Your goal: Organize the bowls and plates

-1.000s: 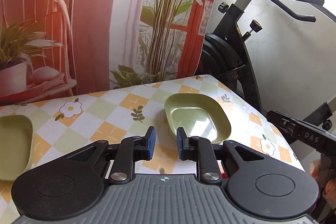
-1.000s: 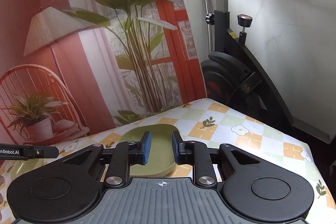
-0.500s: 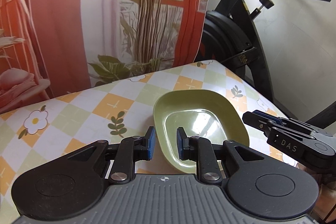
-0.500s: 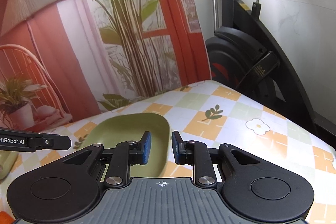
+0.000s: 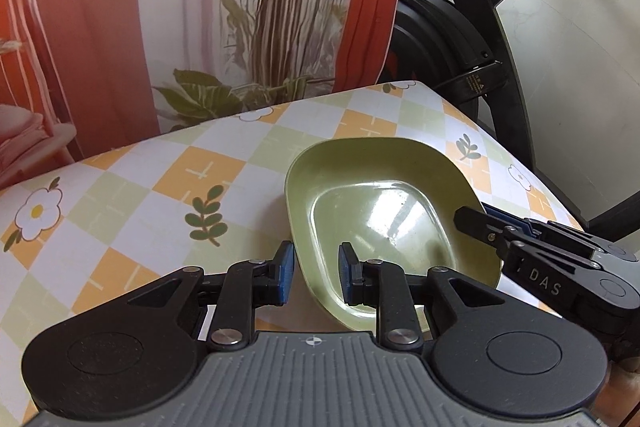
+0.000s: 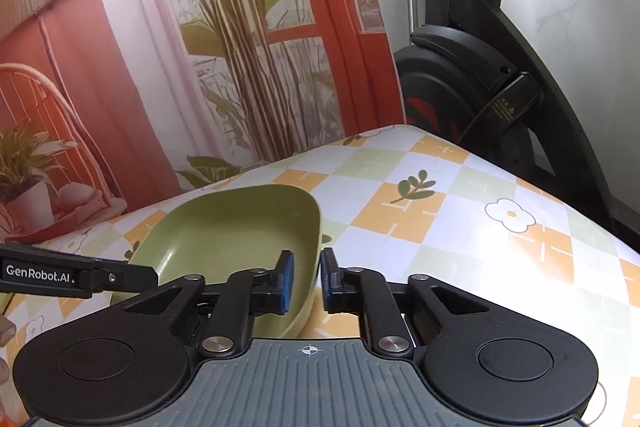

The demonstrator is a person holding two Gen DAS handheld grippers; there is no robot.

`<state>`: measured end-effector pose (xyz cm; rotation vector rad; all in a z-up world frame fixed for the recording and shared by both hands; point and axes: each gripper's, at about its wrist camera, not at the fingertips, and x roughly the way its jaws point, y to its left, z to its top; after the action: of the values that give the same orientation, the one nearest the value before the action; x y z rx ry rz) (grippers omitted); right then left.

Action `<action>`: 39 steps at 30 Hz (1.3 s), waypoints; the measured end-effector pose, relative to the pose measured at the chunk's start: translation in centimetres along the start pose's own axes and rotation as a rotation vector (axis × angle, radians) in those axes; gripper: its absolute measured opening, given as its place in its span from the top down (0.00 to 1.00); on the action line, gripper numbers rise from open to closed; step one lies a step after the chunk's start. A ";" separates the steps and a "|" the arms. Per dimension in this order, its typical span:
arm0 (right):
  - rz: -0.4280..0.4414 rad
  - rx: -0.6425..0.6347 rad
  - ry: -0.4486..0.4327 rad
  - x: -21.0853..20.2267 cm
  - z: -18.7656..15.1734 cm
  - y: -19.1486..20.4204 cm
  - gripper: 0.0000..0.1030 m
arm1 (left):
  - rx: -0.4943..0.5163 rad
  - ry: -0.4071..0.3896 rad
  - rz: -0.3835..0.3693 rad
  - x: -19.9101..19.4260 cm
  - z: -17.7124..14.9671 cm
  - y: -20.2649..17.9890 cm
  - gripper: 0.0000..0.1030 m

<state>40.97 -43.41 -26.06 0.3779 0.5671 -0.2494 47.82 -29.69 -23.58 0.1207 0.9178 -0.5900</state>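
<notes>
Item: one green bowl (image 5: 384, 211), shallow, rounded-square, glossy inside and empty.
Place: on the table (image 5: 168, 187), under a checked cloth with flowers and leaves, toward the far right corner; upright and flat on the cloth.
Count of dishes: one bowl in view; a green sliver at the left border of the right wrist view may be a second dish, too little shows to tell. No plates seen.
Left gripper (image 5: 314, 273): fingers parted by a modest gap, straddling the near left rim of the bowl, one blue pad (image 5: 286, 271) outside the wall and the other inside. No clear contact; it pinches nothing.
Right gripper (image 6: 306, 281): fingers likewise parted a little, set over the bowl's right rim, left pad (image 6: 286, 281) inside the wall, right pad outside. Whether either pad touches the wall cannot be told.
Count of tools: two, one per hand; each shows in the other's view as a black arm reaching to the same bowl.
Step in hand: lining up on the bowl's rim from two sides, ahead of a pick-up.
Next move, as judged: one pair of fingers needs to press together on the rim wall, then lift level; two grips on one light bowl seem more than needed.
Risk: the thin sloped rim may slip out of the pads, or the bowl may skid toward the table's right edge.
Surroundings: printed backdrop (image 6: 200, 47) behind the far edge; one exercise bike (image 6: 480, 67) beyond the right edge.
</notes>
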 end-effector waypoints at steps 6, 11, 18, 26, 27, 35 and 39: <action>-0.020 0.001 0.012 -0.4 0.1 0.5 0.92 | 0.003 0.019 0.002 -0.1 -0.6 -0.4 0.77; -0.018 -0.014 -0.020 -1.9 1.1 0.7 0.92 | 0.041 0.004 -0.010 -1.8 -1.0 -1.1 0.77; -0.006 -0.032 -0.055 -4.7 2.5 2.0 0.92 | 0.030 -0.069 -0.020 -5.8 -0.7 -1.1 0.77; 0.031 -0.037 -0.085 -8.0 3.7 5.9 0.92 | 0.013 -0.154 0.001 -11.5 -1.2 -0.1 0.77; 0.035 -0.039 -0.086 -8.4 3.7 6.4 0.92 | 0.003 -0.160 0.003 -12.2 -1.4 0.1 0.77; 0.074 -0.035 -0.098 -11.4 3.0 11.2 0.92 | -0.035 -0.183 0.034 -17.0 -3.2 2.3 0.77; 0.093 -0.021 -0.090 -12.6 2.2 13.2 0.92 | -0.042 -0.210 0.052 -19.5 -4.3 3.6 0.77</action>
<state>36.09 -30.80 -13.56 0.3700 0.4625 -0.1698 37.68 -16.84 -11.58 0.0431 0.7208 -0.5241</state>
